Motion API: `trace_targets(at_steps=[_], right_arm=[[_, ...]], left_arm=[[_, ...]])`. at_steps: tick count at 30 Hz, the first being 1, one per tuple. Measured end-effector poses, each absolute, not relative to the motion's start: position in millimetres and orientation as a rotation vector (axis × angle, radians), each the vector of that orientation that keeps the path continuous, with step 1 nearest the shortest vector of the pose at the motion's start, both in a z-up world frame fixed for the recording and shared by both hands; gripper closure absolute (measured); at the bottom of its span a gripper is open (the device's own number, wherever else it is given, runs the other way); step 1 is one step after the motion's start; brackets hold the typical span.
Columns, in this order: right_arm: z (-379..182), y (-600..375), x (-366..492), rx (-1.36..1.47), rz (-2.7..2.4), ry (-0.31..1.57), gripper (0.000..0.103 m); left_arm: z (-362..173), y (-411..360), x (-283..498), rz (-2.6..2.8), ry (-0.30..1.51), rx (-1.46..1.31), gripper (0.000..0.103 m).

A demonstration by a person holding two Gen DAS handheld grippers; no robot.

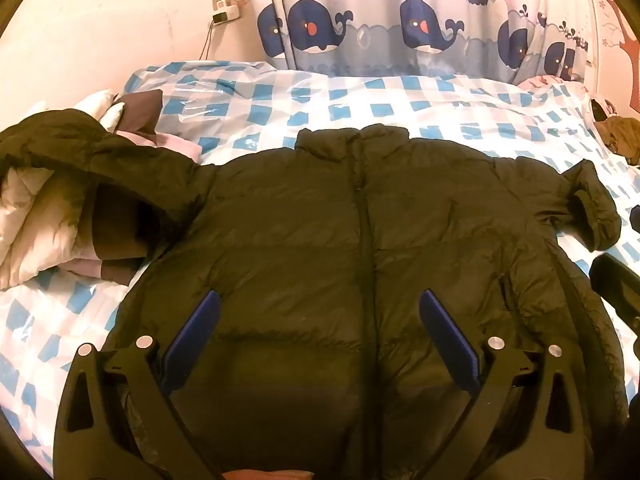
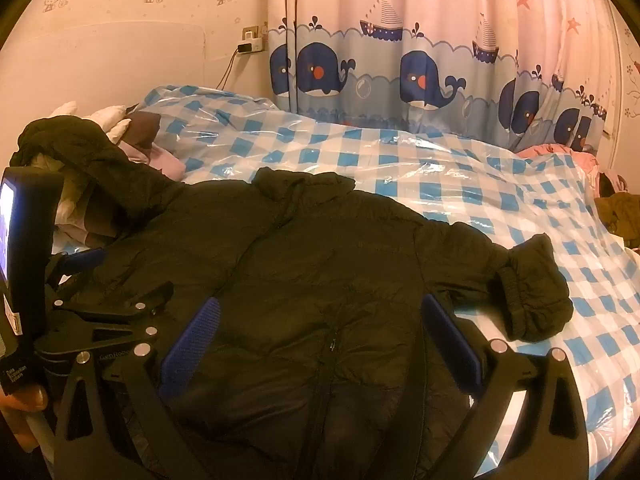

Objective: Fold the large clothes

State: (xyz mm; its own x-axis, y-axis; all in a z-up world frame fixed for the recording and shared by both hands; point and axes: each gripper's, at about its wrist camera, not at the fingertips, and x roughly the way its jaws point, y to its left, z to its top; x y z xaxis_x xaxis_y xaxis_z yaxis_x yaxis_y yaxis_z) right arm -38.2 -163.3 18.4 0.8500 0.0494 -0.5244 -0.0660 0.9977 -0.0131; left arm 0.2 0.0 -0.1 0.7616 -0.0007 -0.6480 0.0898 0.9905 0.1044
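A dark puffer jacket (image 1: 360, 240) lies front up and zipped on the blue-and-white checked bed cover (image 1: 400, 100). Its collar points to the far side. One sleeve stretches left over a pile of bedding; the other sleeve (image 2: 532, 288) lies bent on the cover at the right. My left gripper (image 1: 320, 312) hovers open over the jacket's lower front, nothing between its blue pads (image 1: 192, 336). My right gripper (image 2: 320, 320) stands open above the jacket's right side, near the zip, its blue pads (image 2: 192, 344) wide apart. The left gripper's body (image 2: 92, 312) shows at the left of the right wrist view.
A heap of white, pink and brown bedding (image 1: 48, 232) sits at the left under the sleeve. A whale-print curtain (image 1: 400, 32) hangs behind the bed. An olive garment (image 1: 620, 136) lies at the far right edge. A wall socket with a cable (image 1: 224, 12) is at the back left.
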Motion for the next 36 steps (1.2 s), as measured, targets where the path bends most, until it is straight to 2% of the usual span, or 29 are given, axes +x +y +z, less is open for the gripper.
trace_targets(at_steps=[21,25,30,36], right_arm=[[16.6,-165.4,-38.9,-0.048,0.041,0.547,0.007],[25.8,-211.8,-35.7,-0.011,-0.014,0.518,0.007],[41.7,-307.8,-31.3,0.215,-0.103,0.527,0.007],[18.1,-414.5,-22.5,0.509,-0.159,0.643,0.007]], left_arm=[[-2.8,11.6,5.1,-0.061,0.726,0.108,0.007],[-11.5,19.6,13.6,-0.087,0.766,0.065,0.007],[-17.5,21.7,20.4,-0.107,0.808,0.047,0.007],[-26.3,9.7,21.1,-0.180,0.858,0.069,0.007]])
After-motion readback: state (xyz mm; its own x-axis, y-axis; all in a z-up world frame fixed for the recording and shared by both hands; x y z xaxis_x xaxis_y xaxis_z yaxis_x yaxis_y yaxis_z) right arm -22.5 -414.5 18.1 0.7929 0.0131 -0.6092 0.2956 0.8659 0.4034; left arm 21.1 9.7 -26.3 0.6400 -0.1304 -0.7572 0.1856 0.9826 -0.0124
